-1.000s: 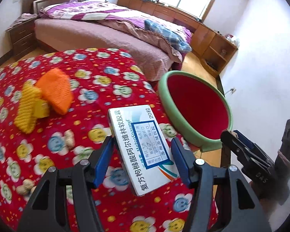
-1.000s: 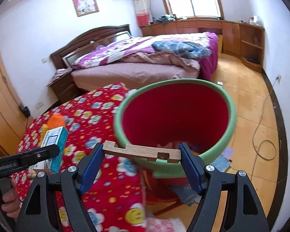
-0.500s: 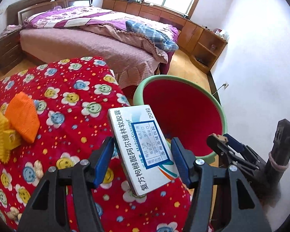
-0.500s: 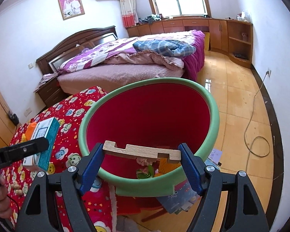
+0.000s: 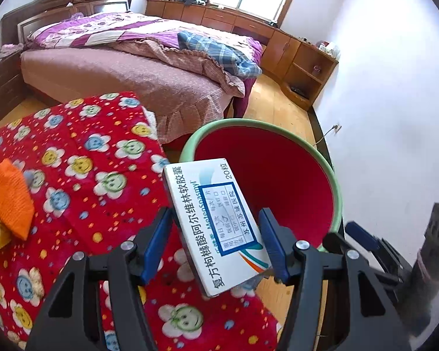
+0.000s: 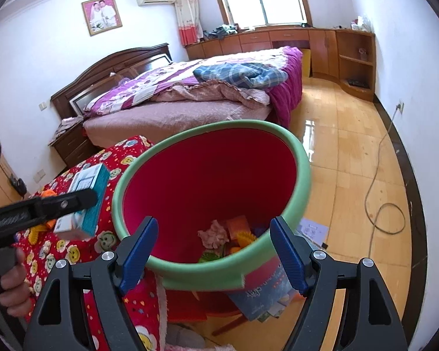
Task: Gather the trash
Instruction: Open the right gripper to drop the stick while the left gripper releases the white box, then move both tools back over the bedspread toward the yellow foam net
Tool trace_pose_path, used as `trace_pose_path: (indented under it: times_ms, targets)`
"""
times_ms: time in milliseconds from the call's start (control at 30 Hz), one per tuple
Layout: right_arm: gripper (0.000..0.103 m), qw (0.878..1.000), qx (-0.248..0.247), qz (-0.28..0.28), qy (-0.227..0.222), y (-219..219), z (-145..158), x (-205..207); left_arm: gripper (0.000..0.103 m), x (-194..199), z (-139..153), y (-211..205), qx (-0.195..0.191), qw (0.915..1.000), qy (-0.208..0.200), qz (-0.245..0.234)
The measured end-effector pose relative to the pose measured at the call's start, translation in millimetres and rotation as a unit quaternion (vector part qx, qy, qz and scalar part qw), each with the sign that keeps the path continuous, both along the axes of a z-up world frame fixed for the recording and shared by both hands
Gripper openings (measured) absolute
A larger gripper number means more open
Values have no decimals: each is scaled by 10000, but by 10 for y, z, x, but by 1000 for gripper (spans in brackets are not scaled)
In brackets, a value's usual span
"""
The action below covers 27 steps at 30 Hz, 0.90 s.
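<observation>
Gone: wooden piece from right claw, now empty, parted. Left claw grips white cardboard medicine box near green-rimmed red bin; carry over rim, then release.

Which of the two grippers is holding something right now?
The left gripper: it grips the white medicine box. The right gripper is empty over the bin.

Right tongs gape empty over the bin; left tongs grip a box above the desk.
</observation>
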State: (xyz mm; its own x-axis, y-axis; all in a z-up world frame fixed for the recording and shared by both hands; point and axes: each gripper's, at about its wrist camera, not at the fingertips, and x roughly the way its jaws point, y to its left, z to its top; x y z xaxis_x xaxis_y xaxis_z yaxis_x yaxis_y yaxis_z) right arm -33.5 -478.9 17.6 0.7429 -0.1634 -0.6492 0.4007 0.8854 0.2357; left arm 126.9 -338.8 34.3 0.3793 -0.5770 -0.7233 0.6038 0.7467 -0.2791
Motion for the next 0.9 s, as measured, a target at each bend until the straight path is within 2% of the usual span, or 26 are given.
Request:
trace_pose_path:
  times_ms: [267, 367, 400, 633, 900]
  targets:
    - [80, 9998, 153, -159, 33, -84, -56, -161, 63, 31, -61, -277, -29, 9995, 87, -298]
    - [80, 9996, 197, -220, 34, -119, -69, -197, 72, 37, -116, -305, 78, 9994, 179, -286]
    - [80, 9995, 214, -238, 34, -126, -72, -206, 72, 39, -128, -296, 87, 9995, 183, -258]
    - [80, 9995, 264, -186, 30, -75, -54, -239, 72, -30, -101, -119, 32, 9996, 220, -173]
    - [80, 9996, 274, 3, -11, 147, 26, -268, 72, -150, 18, 264, 49, 9998, 190, 89]
